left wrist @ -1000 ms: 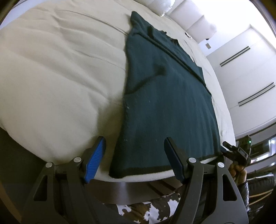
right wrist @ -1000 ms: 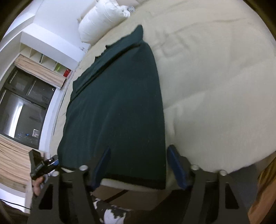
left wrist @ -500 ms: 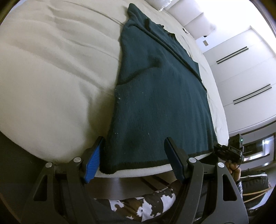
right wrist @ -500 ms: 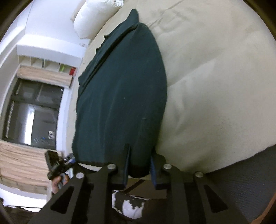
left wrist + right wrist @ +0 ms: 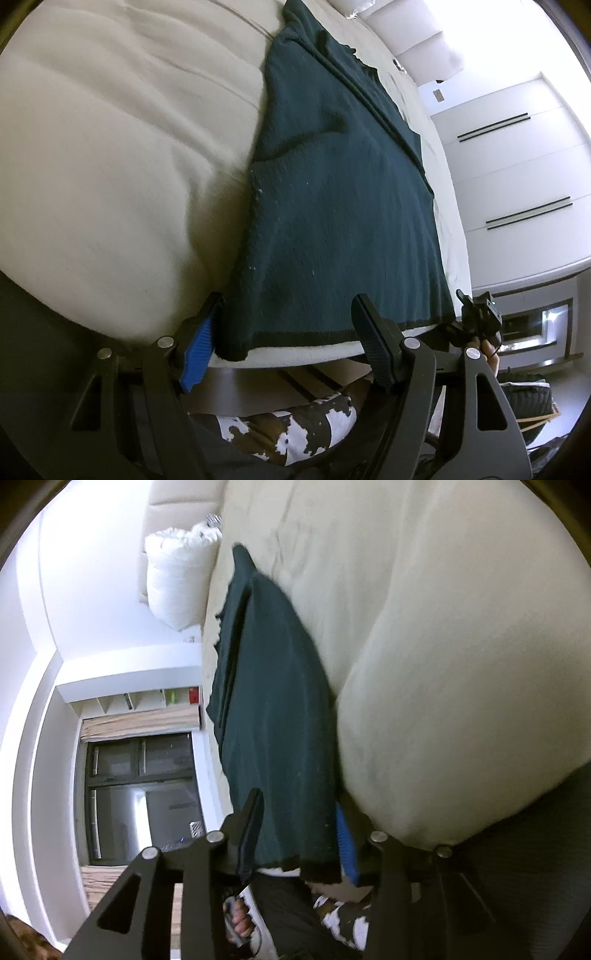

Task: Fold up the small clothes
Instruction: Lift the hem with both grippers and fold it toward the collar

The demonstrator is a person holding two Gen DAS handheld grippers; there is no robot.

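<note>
A dark green knit garment [image 5: 332, 206] lies flat on a cream bed [image 5: 110, 166], its hem at the near edge. My left gripper [image 5: 284, 343] is open, its fingers on either side of the hem's left corner [image 5: 232, 350]. In the right wrist view the garment [image 5: 273, 701] runs away from me, and my right gripper [image 5: 299, 834] has its fingers either side of the hem's right corner [image 5: 317, 871]. The jaws stand partly apart there, and the cloth hides any grip. The right gripper also shows in the left wrist view [image 5: 476, 317].
A white pillow [image 5: 177, 576] lies at the head of the bed. A dark window [image 5: 140, 794] and shelves [image 5: 147, 701] are to the left. White cupboard doors [image 5: 517, 166] stand to the right. The person's patterned clothing [image 5: 295, 432] is below the bed's edge.
Both grippers have moved in onto the hem corners. The right gripper closed on its corner half a second ago and now stands wider, rolled over with the view tilted.
</note>
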